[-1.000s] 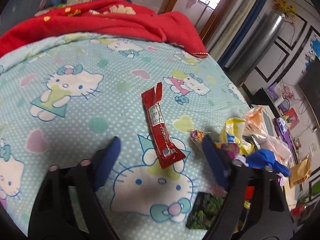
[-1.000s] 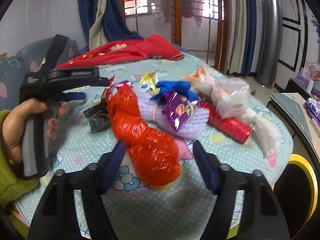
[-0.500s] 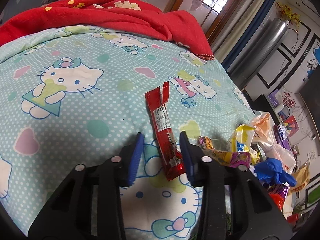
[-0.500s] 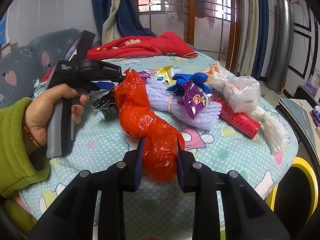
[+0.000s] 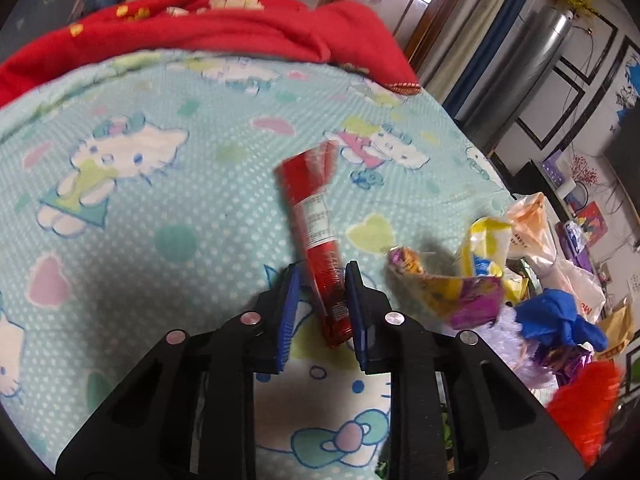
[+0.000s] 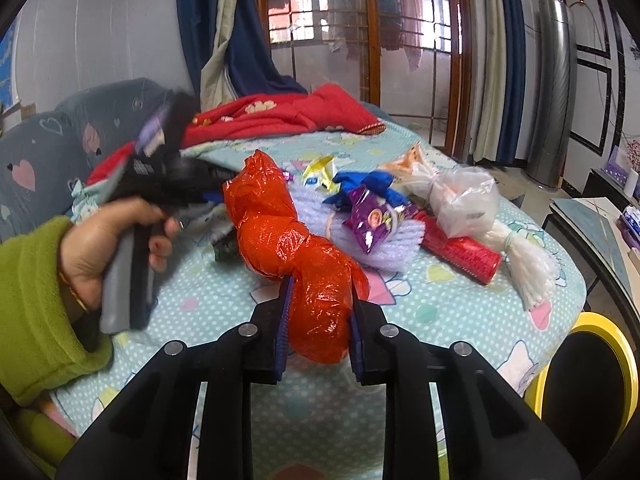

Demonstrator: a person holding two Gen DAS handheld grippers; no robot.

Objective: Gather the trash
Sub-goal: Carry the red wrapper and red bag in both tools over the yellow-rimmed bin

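On the bedsheet (image 6: 440, 300), most trash still lies uncollected in a pile (image 6: 384, 216) near the red blanket (image 6: 288, 114). The right gripper (image 6: 318, 320) clamps the orange bag (image 6: 296, 248) beside that pile; the left gripper (image 5: 322, 300) pinches the red wrapper (image 5: 316, 216). Both jaws, open a second earlier, have just been closing.

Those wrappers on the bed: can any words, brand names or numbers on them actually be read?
None can be read.
Red wrapper: white label panel, print blurred.
Purple snack packet: round picture, lettering too small.
Yellow wrapper: blue marks, illegible.
Clear plastic bag: faint print, too small.
Left hand-held gripper: white lettering on its body, motion-blurred.
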